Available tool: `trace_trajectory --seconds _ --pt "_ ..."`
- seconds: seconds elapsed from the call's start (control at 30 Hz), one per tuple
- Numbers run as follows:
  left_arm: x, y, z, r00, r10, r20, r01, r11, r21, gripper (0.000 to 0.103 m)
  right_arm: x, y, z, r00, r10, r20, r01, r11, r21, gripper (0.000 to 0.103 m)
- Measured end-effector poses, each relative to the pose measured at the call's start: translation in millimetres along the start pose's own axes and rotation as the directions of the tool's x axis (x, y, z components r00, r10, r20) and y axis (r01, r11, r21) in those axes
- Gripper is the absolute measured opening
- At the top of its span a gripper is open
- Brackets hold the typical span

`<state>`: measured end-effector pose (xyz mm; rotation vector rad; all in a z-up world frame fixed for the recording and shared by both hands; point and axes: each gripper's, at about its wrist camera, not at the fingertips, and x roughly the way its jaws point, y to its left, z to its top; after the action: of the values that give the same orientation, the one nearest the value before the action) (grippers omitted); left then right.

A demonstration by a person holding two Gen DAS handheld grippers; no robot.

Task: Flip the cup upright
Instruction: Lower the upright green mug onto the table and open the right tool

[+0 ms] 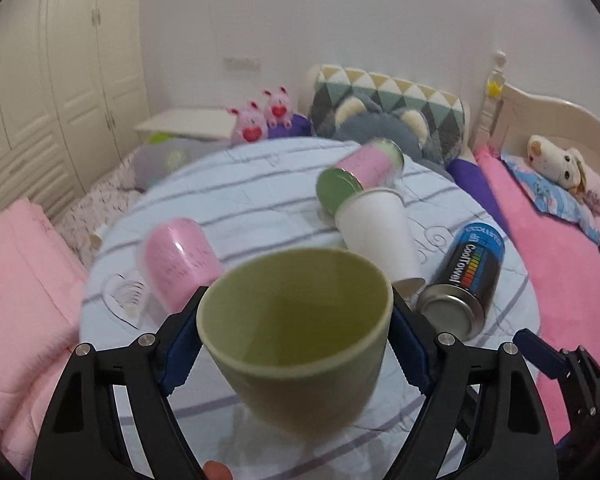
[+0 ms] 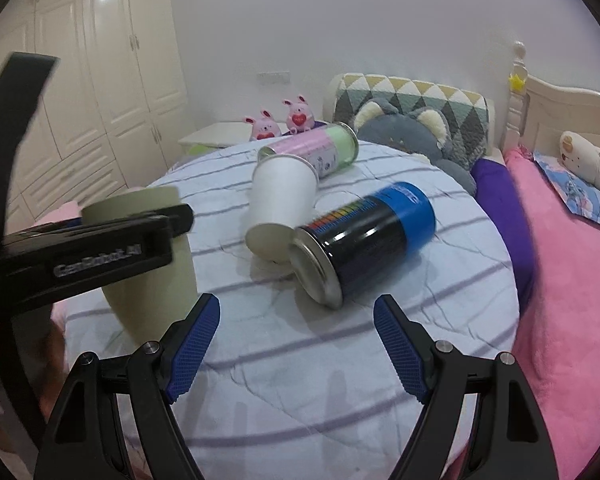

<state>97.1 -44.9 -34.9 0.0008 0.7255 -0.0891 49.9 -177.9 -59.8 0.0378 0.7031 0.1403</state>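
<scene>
Round table under a pale blue striped cloth (image 2: 300, 360) spans ahead of both grippers. Left gripper (image 1: 296, 336) clamps the olive-green plastic cup (image 1: 300, 344), mouth up, apparently off the cloth. Right gripper (image 2: 296, 340) gapes empty; black-and-blue can (image 2: 364, 240) lies just ahead, beside a tipped white paper cup (image 2: 280, 208).

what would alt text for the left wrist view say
The left gripper is shut on a green cup, its open mouth up and toward the camera, above a round table with a striped cloth. Behind lie a white paper cup, a blue and black can and two pink canisters.
</scene>
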Motion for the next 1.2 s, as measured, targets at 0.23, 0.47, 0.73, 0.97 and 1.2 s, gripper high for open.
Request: trace_trajectory --seconds 0.23,0.47,0.73,0.97,1.2 --pt "2.3 0.5 -1.3 1.000 -0.012 0.012 0.012 1.000 0.013 0.082 10.2 3.6 -1.5 1.000 0.008 -0.016 -0.008 1.000 0.013 0.081" --pt "-1.3 -1.7 -2.2 0.999 -0.030 0.017 0.030 0.999 0.019 0.082 9.1 5.5 -3.0 1.000 0.007 -0.023 -0.006 1.000 0.013 0.081" --pt "-12.4 -1.2 -5.9 0.999 -0.010 0.032 0.009 0.999 0.043 0.099 6.4 5.8 0.2 1.000 0.001 -0.010 -0.001 1.000 0.014 0.081" --pt "-30.3 4.1 -7.5 0.998 -0.003 0.067 0.001 0.999 0.037 0.102 -4.1 7.7 2.9 1.000 -0.003 0.025 0.003 1.000 0.002 0.081" --pt "-56.8 11.4 -8.8 0.991 0.007 0.132 -0.013 0.999 0.045 0.102 -25.5 7.8 6.1 0.997 -0.020 0.072 0.021 1.000 -0.002 0.081"
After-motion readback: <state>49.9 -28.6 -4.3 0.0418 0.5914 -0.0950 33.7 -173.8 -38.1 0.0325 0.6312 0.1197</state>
